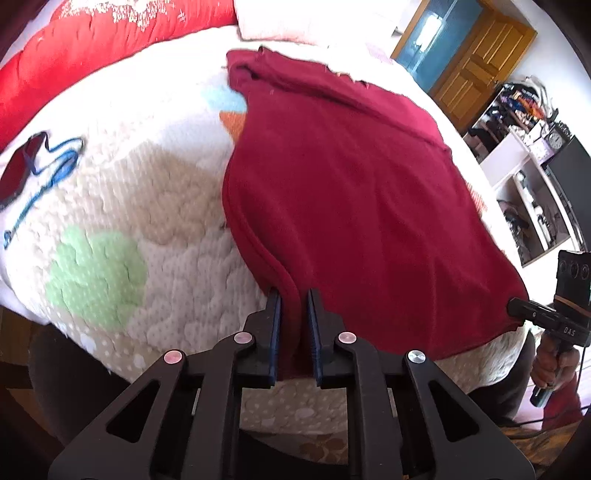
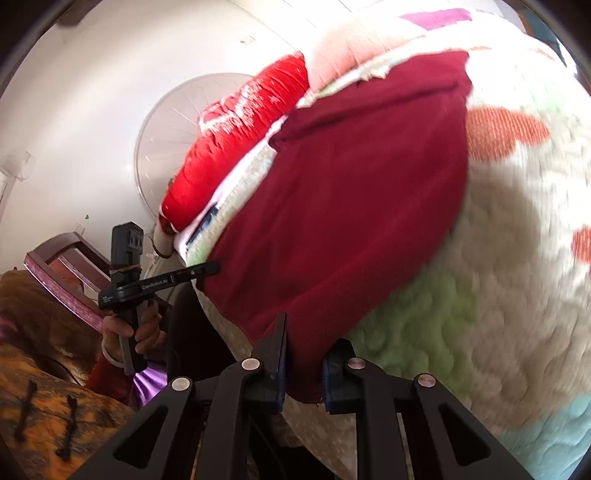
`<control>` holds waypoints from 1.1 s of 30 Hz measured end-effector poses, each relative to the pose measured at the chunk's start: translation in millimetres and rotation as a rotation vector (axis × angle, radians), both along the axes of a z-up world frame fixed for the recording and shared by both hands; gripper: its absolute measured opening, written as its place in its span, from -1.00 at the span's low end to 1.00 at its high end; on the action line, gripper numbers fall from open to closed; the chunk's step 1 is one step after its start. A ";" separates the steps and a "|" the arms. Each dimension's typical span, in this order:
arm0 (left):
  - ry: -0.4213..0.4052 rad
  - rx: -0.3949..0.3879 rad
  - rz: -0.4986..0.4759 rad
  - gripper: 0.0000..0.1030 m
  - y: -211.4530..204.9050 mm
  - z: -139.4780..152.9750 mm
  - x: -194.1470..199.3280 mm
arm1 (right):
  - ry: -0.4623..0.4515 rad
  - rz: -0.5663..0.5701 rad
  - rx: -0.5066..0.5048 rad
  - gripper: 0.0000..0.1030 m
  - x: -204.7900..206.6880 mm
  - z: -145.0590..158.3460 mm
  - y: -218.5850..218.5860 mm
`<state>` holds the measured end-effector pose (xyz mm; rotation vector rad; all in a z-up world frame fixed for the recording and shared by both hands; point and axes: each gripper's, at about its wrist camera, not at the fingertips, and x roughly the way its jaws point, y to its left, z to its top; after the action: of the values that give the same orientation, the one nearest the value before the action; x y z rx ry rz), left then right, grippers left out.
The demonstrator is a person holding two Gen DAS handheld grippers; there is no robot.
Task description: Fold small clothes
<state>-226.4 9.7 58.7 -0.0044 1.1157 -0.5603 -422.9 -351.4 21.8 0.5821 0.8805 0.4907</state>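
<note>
A dark red garment [image 1: 351, 177] lies spread on the quilted bed [image 1: 110, 206], reaching the near edge. My left gripper [image 1: 294, 299] is shut on the garment's near left hem corner. My right gripper [image 2: 308, 339] is shut on the near right hem corner of the same garment [image 2: 351, 206]. Each gripper shows in the other's view: the right one at the far right [image 1: 517, 306], the left one at the left [image 2: 210, 267], both at the garment's edge.
A red duvet [image 1: 74, 48] and a pink pillow [image 1: 295, 22] lie at the bed's head. A wooden door [image 1: 480, 55] and cluttered shelves [image 1: 524, 166] stand to the right. A wooden chair [image 2: 62, 273] stands beside the bed.
</note>
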 end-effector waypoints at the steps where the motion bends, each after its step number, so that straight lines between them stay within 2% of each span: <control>1: -0.014 -0.007 0.002 -0.80 -1.7 5.6 3.5 | -0.024 -0.008 -0.002 -0.74 2.3 6.2 -1.3; 7: -0.095 -0.079 0.030 -0.82 -11.6 39.9 43.5 | -0.139 -0.043 -0.015 -0.74 35.1 40.8 -18.4; 10: -0.147 -0.074 0.022 -0.82 -26.3 49.1 69.8 | -0.210 -0.079 -0.033 -0.75 61.1 59.3 -27.1; 12: -0.143 -0.059 0.024 -0.82 -35.5 49.2 86.0 | -0.226 -0.114 -0.044 -0.76 81.7 66.8 -40.2; 16: -0.080 -0.122 0.021 -0.82 -29.0 50.6 94.9 | -0.208 -0.147 -0.028 -0.76 104.5 66.4 -49.2; 21: 0.124 -0.219 0.118 -0.82 11.4 31.4 91.6 | -0.194 -0.131 -0.034 -0.76 109.4 60.3 -42.6; 22: 0.159 -0.231 0.142 -0.70 17.8 26.9 87.7 | -0.191 -0.134 -0.030 -0.76 111.2 59.5 -42.7; 24: 0.206 -0.259 0.188 -0.31 31.4 16.8 74.3 | -0.186 -0.138 -0.022 -0.76 108.8 57.2 -46.2; 25: 0.214 -0.264 0.204 -0.01 35.0 13.9 66.9 | -0.184 -0.138 -0.020 -0.76 107.4 56.3 -49.0; 26: 0.228 -0.276 0.226 0.16 39.1 8.1 59.0 | -0.182 -0.137 -0.017 -0.76 106.1 55.2 -51.2; 29: 0.293 -0.327 0.233 0.20 39.7 -3.1 42.1 | -0.180 -0.137 -0.021 -0.76 106.6 54.5 -49.9; 33: 0.316 -0.384 0.223 0.24 28.0 -15.2 28.3 | -0.180 -0.138 -0.021 -0.76 108.8 55.5 -49.2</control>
<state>-198.1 37.8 43.6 -0.5600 1.2776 -0.5773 -314.1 -400.6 77.3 0.5661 0.6685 0.4022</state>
